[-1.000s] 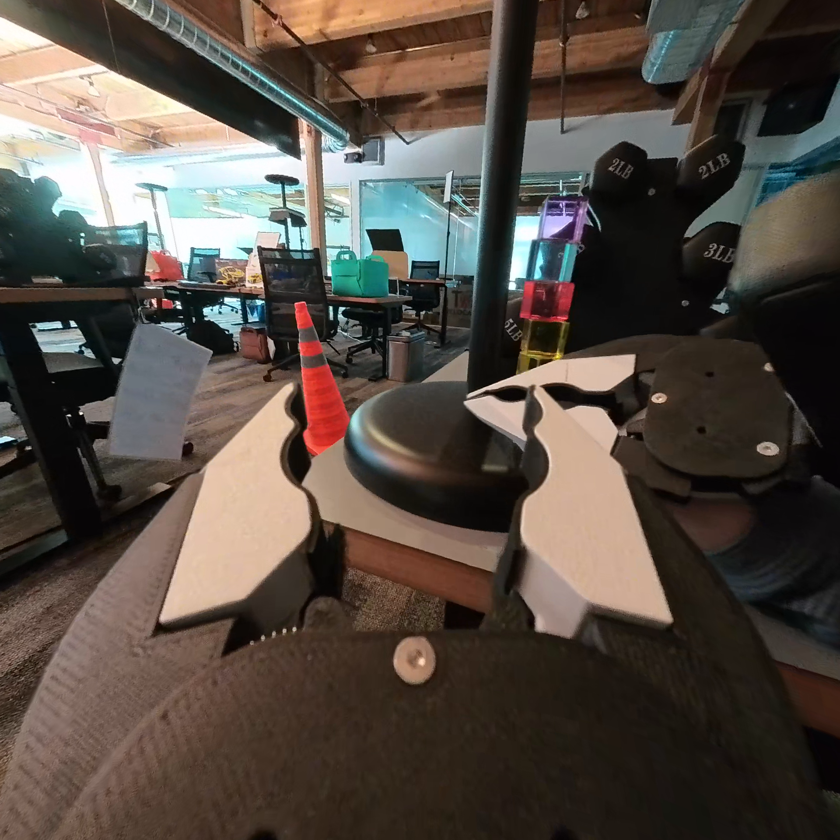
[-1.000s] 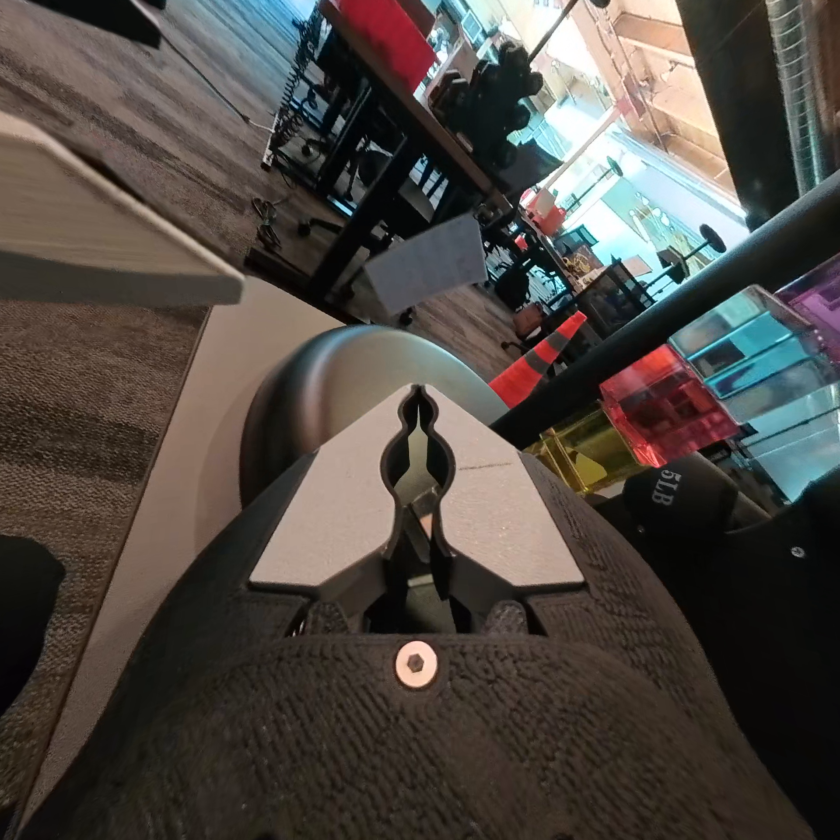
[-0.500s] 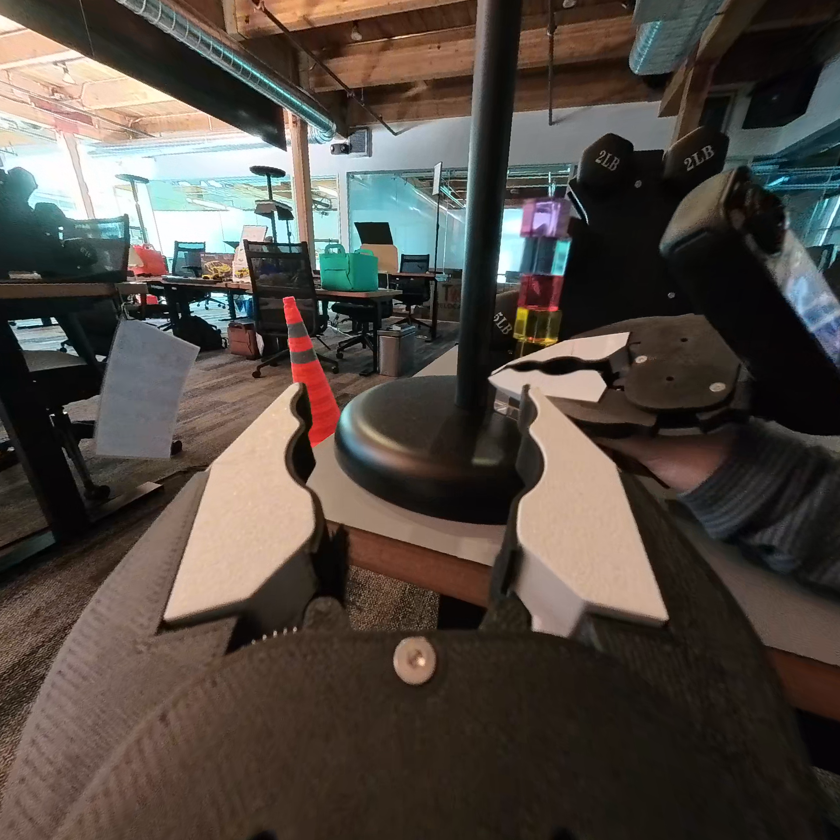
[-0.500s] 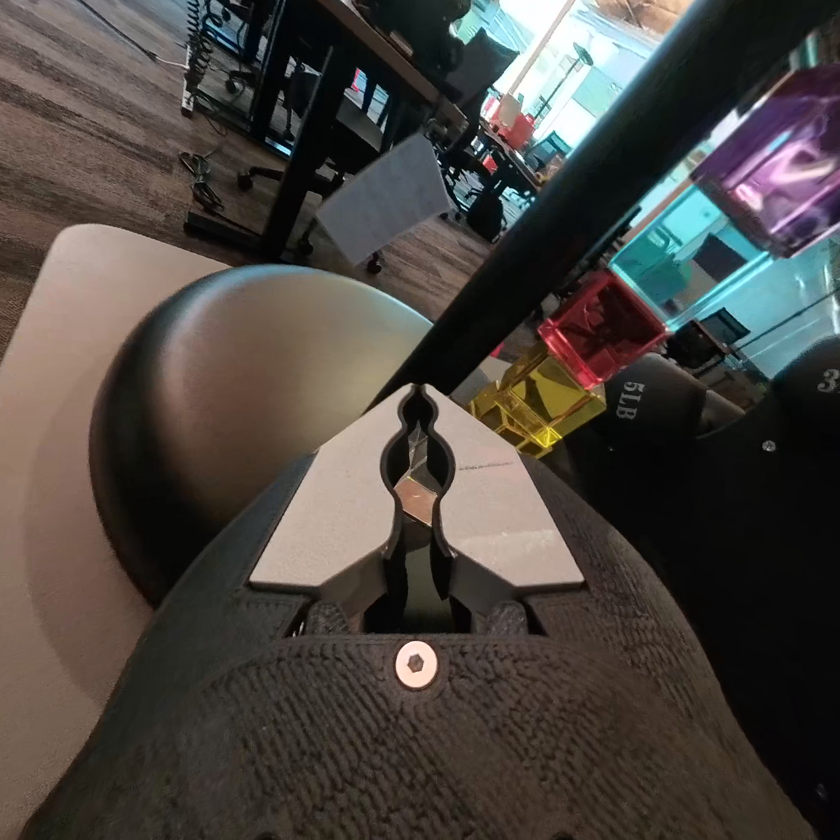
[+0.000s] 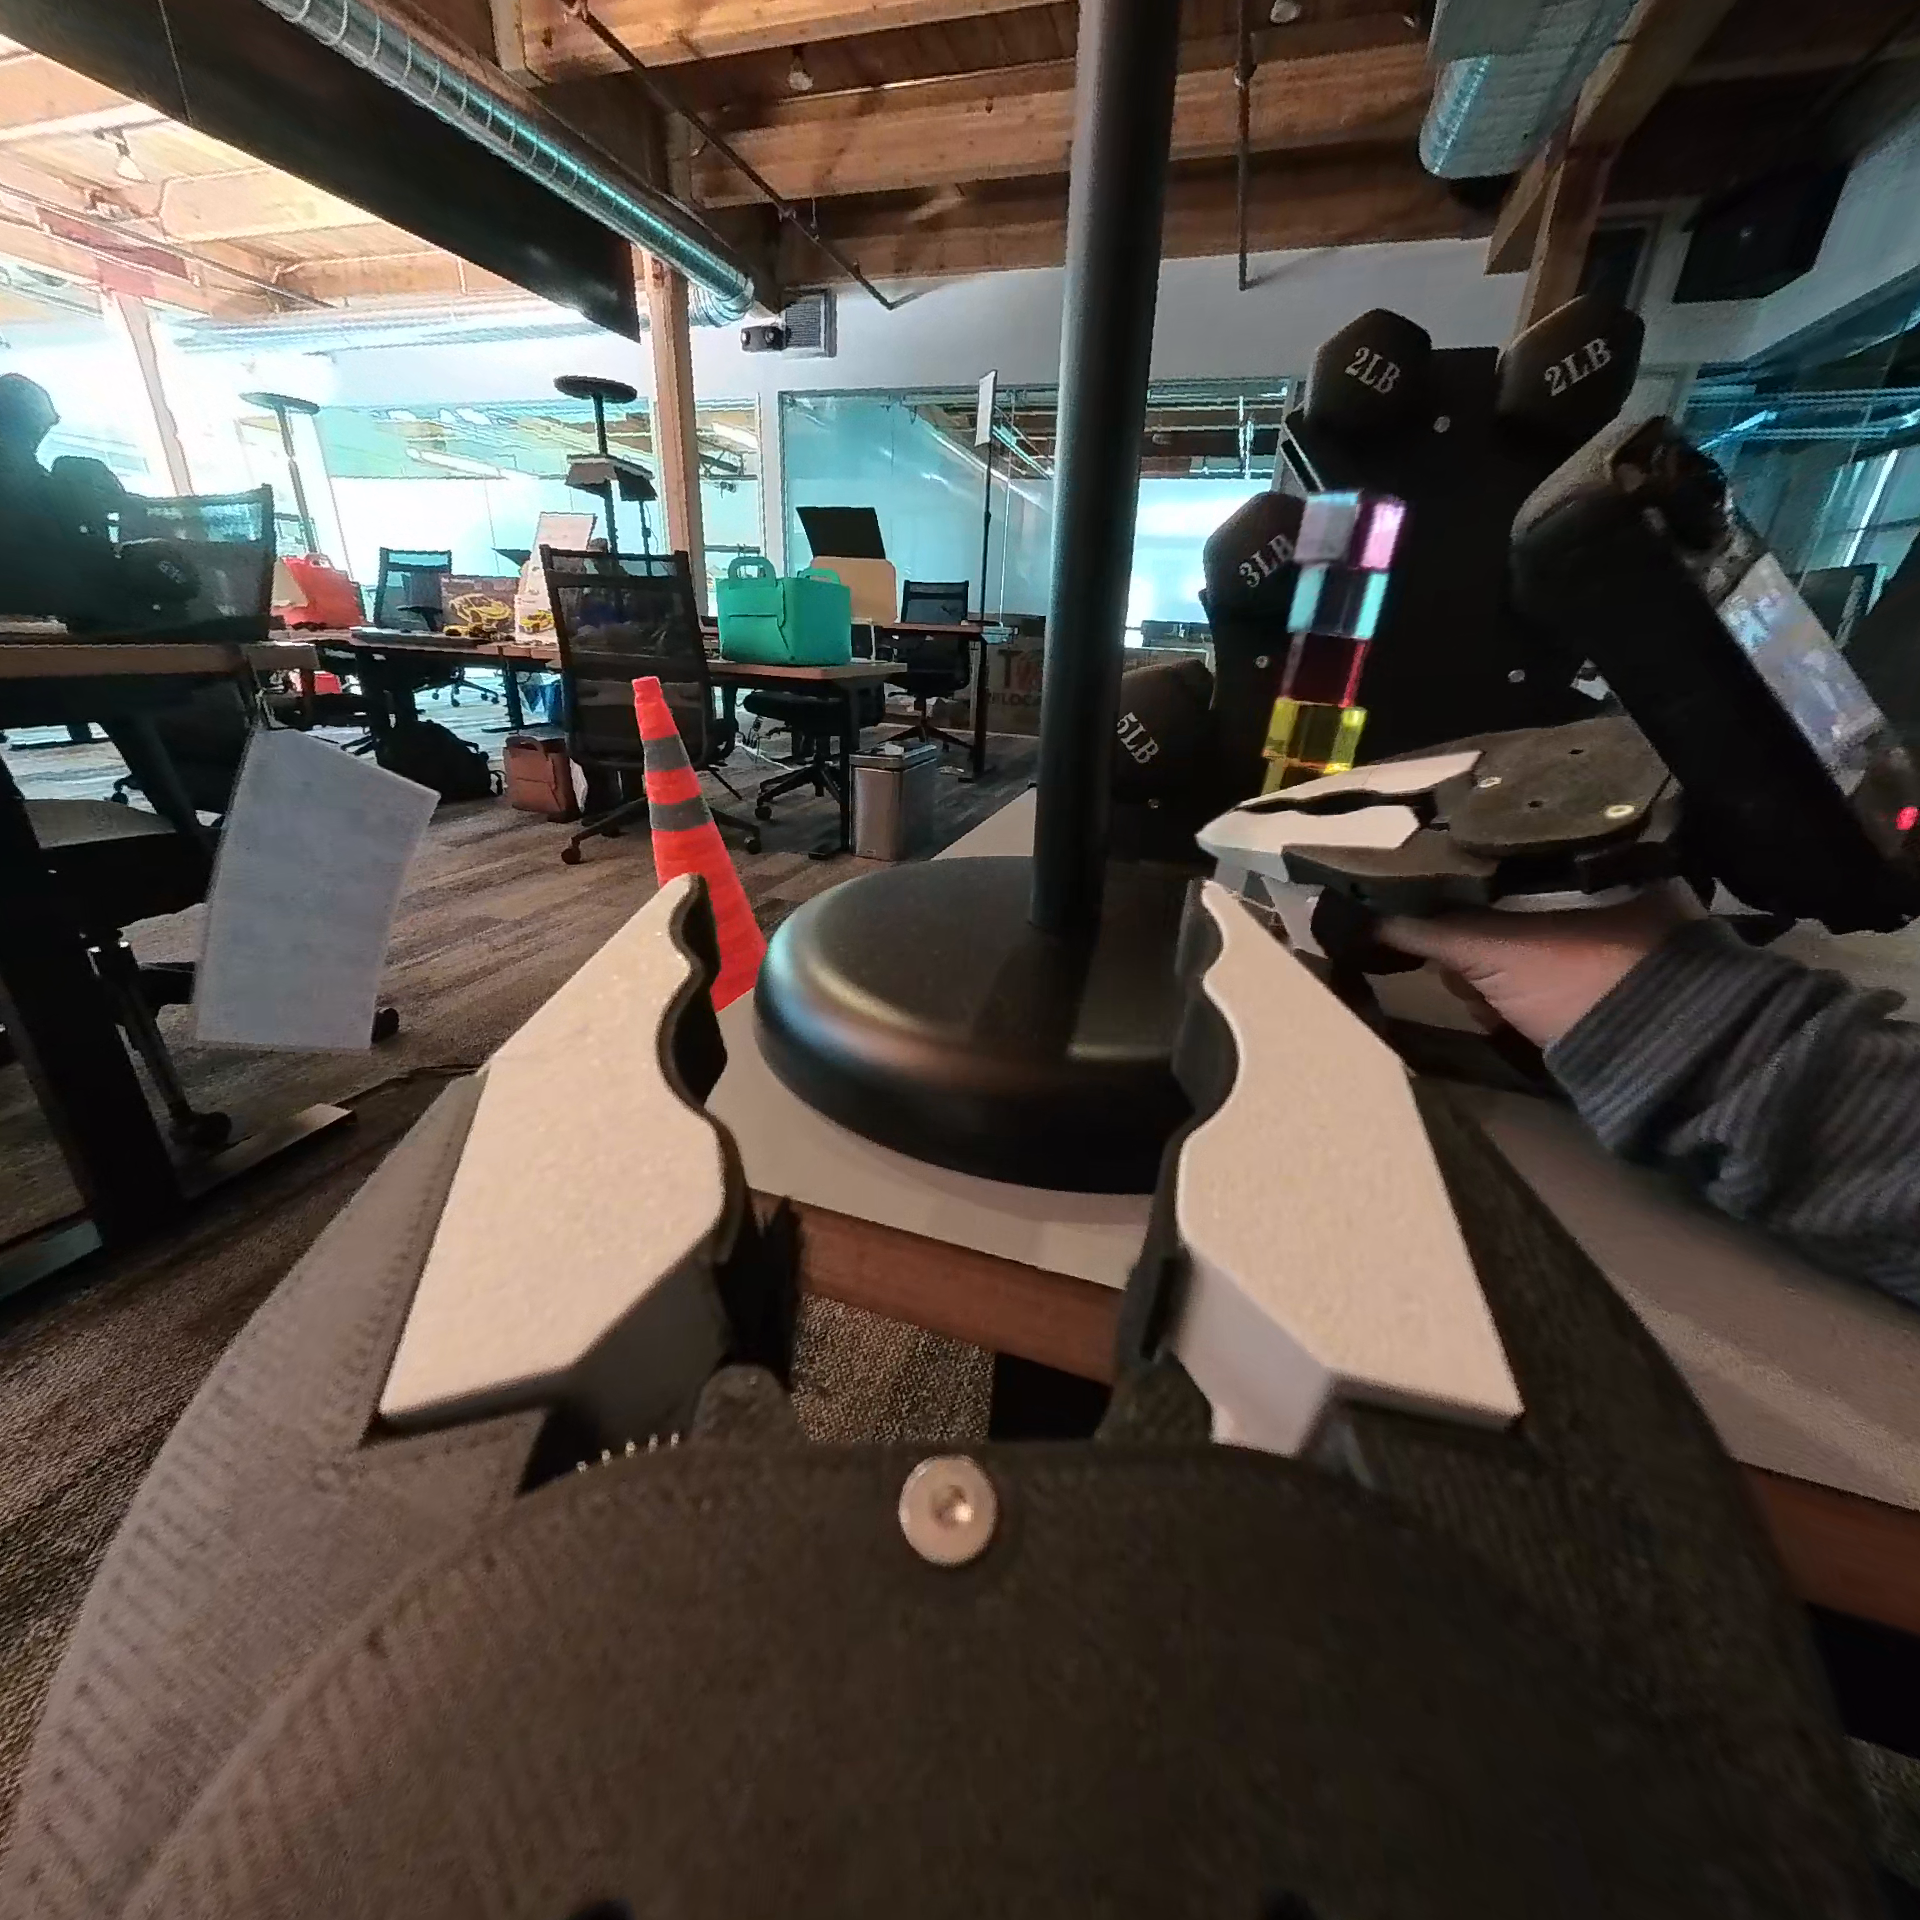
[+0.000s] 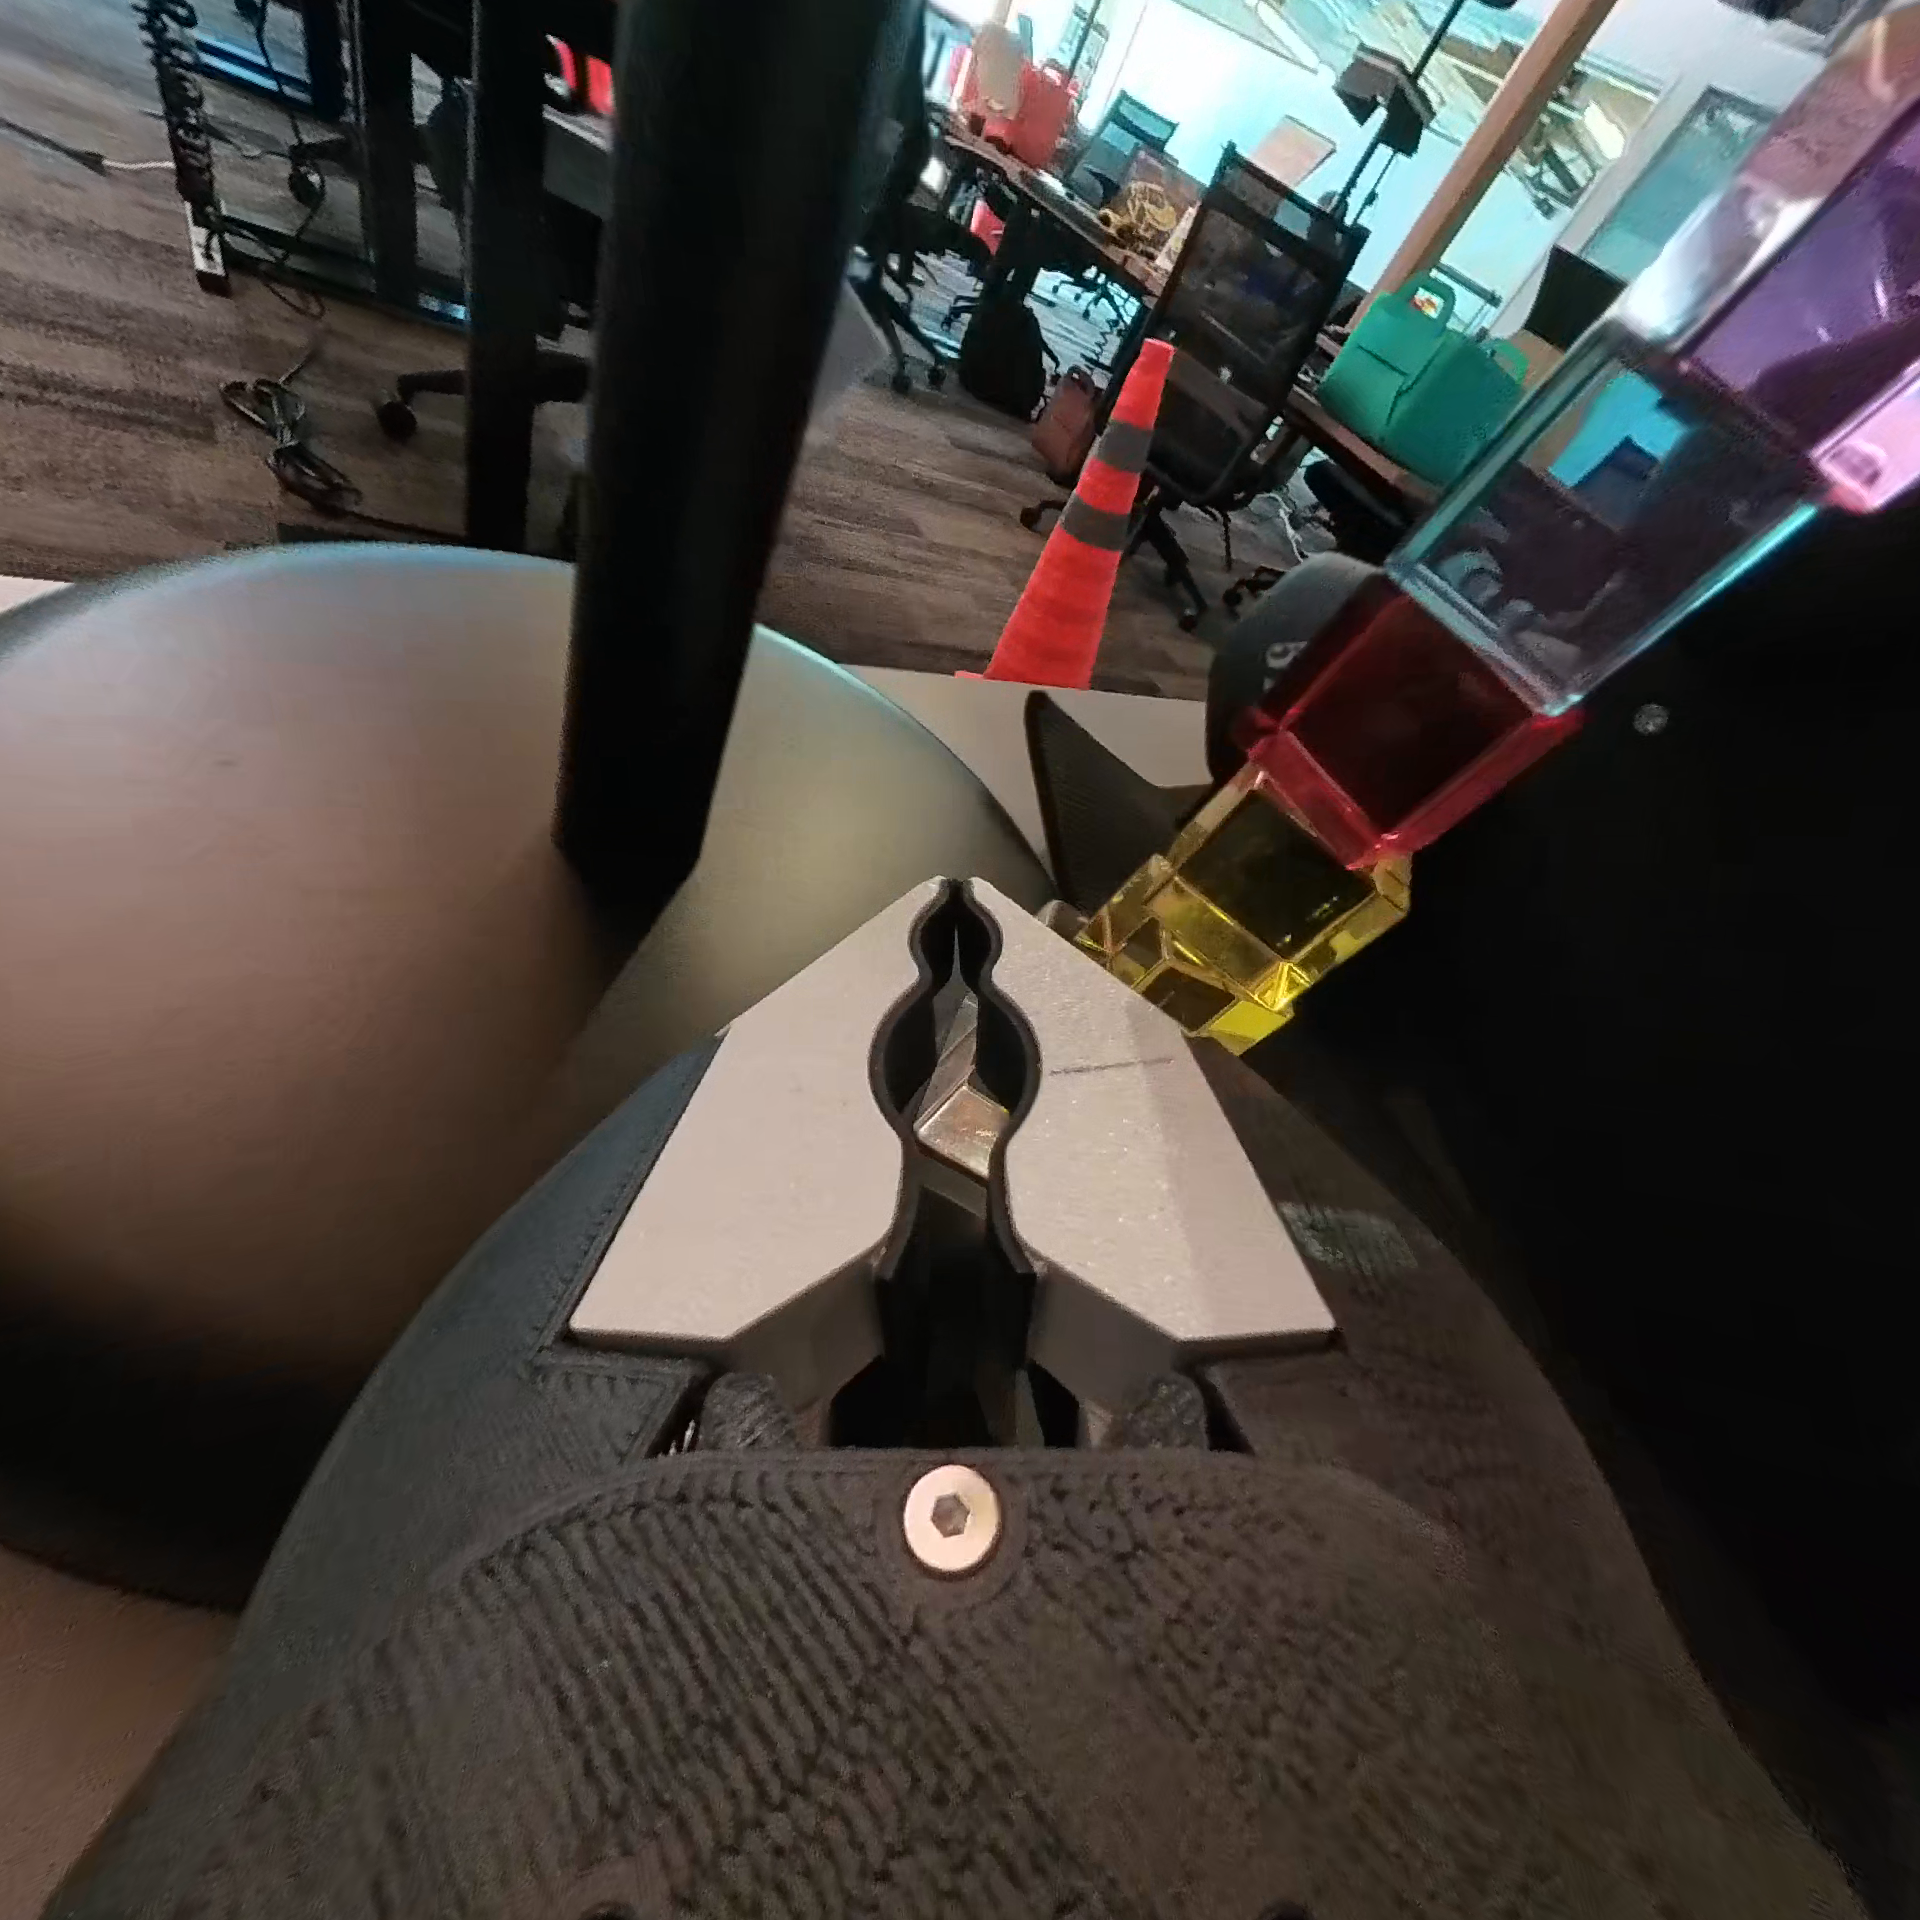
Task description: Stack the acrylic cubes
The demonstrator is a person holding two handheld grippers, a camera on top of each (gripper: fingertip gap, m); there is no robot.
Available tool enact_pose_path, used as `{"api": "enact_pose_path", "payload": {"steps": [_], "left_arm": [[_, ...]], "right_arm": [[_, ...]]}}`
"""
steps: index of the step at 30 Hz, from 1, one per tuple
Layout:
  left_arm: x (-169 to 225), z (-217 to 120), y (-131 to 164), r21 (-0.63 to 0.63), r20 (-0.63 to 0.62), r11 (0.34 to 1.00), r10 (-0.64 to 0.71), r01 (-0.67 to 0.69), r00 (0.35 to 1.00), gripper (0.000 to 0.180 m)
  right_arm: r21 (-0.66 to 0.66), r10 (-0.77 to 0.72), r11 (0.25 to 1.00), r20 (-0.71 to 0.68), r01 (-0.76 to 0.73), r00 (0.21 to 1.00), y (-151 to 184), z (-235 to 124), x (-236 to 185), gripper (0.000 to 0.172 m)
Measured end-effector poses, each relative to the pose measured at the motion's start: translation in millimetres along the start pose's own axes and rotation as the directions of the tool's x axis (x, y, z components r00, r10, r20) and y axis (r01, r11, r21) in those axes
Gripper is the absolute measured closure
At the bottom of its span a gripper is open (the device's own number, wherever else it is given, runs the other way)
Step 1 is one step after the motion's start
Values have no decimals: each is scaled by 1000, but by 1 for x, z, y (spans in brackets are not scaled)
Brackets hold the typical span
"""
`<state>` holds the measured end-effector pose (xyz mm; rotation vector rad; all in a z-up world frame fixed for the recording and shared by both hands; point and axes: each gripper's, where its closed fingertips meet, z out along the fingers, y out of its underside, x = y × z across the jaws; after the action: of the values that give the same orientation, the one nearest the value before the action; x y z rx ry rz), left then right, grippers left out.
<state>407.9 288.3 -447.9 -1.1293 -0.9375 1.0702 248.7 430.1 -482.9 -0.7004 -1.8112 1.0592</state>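
Observation:
My left gripper (image 5: 948, 914) is open, with nothing between its fingers. It hovers off the corner of the white-topped table (image 5: 935, 1205), facing the round black stand base (image 5: 956, 1018) and its pole (image 5: 1091, 468). My right gripper (image 6: 954, 888) is shut, pads meeting at the tips. It sits low over the table beside the base (image 6: 312, 831), just left of the yellow cube (image 6: 1247, 914) at the foot of a tower of clear coloured cubes (image 6: 1403, 748). The left wrist view shows the right gripper (image 5: 1236, 831) in a hand, with the tower (image 5: 1340, 644) behind it.
A black rack of dumbbells (image 5: 1455, 468) stands right behind the cube tower. An orange traffic cone (image 5: 686, 831) stands on the carpet beyond the table corner. Desks, office chairs (image 5: 623, 665) and a green bag (image 5: 779, 623) fill the room behind. The gap from one gripper's tips to the other's is roughly 20 centimeters.
The right gripper stayed shut and swung from beside the stand base to point near the foot of the cube tower. In the left view it drew off to the right. My left fingers closed in slightly.

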Motion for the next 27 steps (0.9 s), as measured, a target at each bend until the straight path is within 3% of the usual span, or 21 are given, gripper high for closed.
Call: {"api": "enact_pose_path", "payload": {"steps": [11,21,27], "left_arm": [[-1,-2,-1,3,-1,1000,-3,3,1000,93],[5,-1,-2,0,-17,1000,-6,6,1000,94],[5,-1,-7,2,-18,1000,19,-19,1000,94]], "right_arm": [[-24,124,992,-23,-124,992,15,1,24,172],[139,-117,983,-22,119,993,-8,-15,-1,172],[339,-218,916,-27,214,975,-40,-58,-21,172]]}}
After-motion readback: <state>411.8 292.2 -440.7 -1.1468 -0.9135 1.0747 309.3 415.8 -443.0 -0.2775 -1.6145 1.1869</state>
